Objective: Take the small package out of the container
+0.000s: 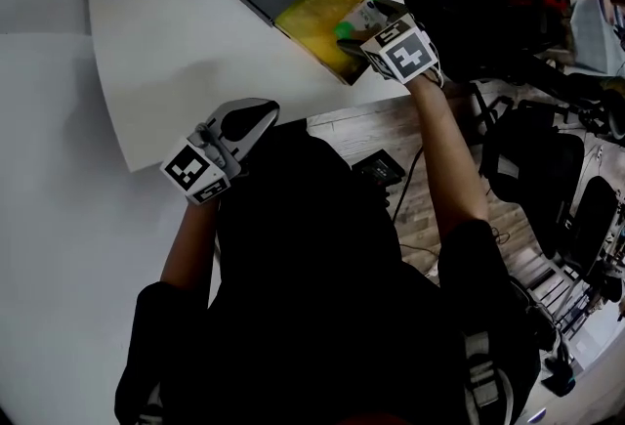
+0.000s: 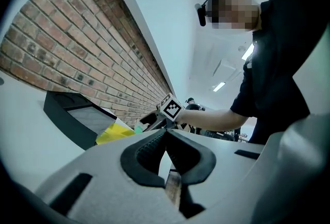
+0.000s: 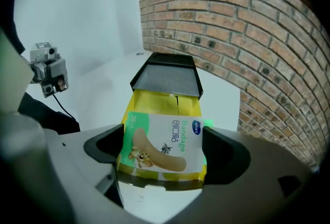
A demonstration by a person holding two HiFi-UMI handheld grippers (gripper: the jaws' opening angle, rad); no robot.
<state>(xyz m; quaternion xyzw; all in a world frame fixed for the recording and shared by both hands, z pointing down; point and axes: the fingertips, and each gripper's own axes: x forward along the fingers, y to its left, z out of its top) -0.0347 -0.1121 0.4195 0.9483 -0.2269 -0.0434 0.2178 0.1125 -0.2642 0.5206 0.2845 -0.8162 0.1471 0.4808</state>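
Jaws of right gripper (image 3: 162, 153) clamped on small white-and-green bandage package (image 3: 160, 140) (both side edges pinched) | package not yet clear of yellow open container (image 3: 154, 102), frame centre | lift-out remains | left gripper (image 2: 166, 148) jaws together, empty

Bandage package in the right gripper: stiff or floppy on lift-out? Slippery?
The bandage package looks thin and flat, so probably light. Its face lies unbent between the jaws of the right gripper, so likely fairly stiff, though hard squeezing might buckle it. The glossy print hints it could slip.
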